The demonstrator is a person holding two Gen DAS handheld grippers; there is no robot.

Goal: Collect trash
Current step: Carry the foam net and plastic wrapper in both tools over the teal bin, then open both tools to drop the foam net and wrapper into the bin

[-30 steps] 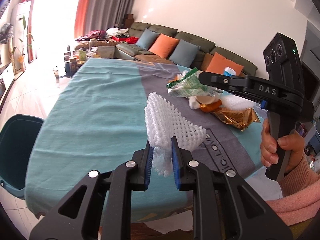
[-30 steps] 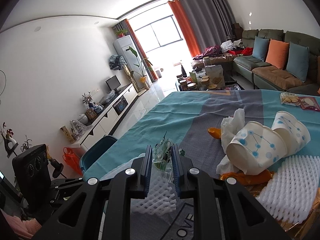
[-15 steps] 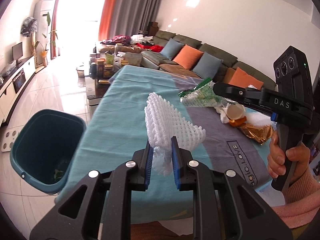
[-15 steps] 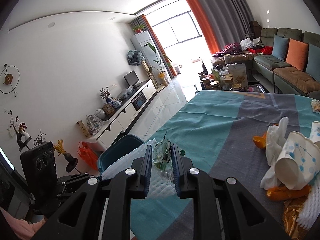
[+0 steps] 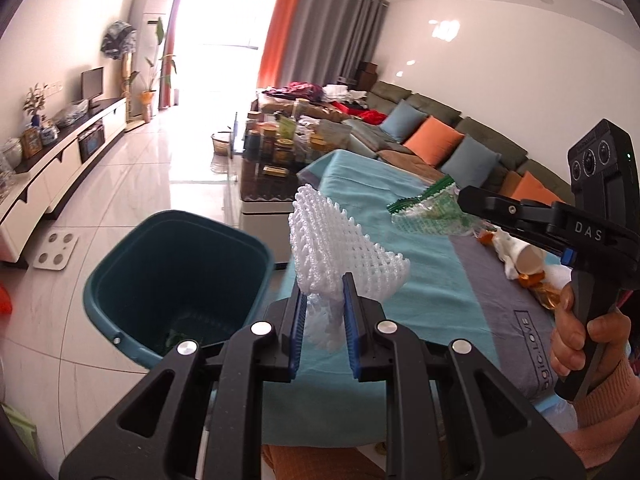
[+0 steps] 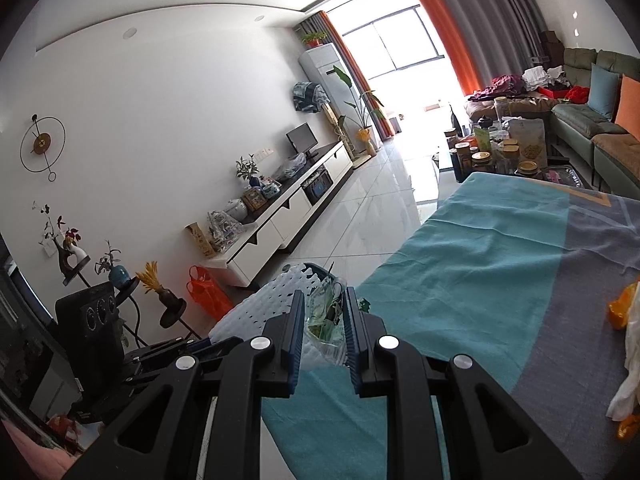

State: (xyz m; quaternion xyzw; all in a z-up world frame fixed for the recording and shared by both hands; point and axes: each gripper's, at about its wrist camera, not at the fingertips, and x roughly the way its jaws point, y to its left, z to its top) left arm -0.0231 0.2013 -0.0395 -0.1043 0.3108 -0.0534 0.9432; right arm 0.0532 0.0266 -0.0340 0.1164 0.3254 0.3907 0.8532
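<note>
The left tool (image 5: 323, 320) is squeezed tight on a white foam net (image 5: 340, 254), the bumpy kind that wraps fruit. The right tool (image 6: 323, 322) is pinched on a clear wrapper with green print (image 6: 326, 316). Both bits of trash are up in the air, not on the table (image 5: 420, 280).

What changed? A second ago the left view was mostly table, with only a sliver of the teal bin at the edge. Now the bin (image 5: 176, 280) fills the left side of that view, open at the top, with something small and dark at the bottom (too dim to tell what). Both hands have swung off toward the table's edge. The net hangs just beside the bin's rim, not yet over the hole. The wrapper is a bit farther back, above the table.

So the carrying part looks almost done. Next, I think each tool must get right over the bin and let go.

More trash waits on the table: a paper cup (image 5: 530, 258), tissue (image 5: 506, 246) and a gold wrapper (image 5: 548, 294).
</note>
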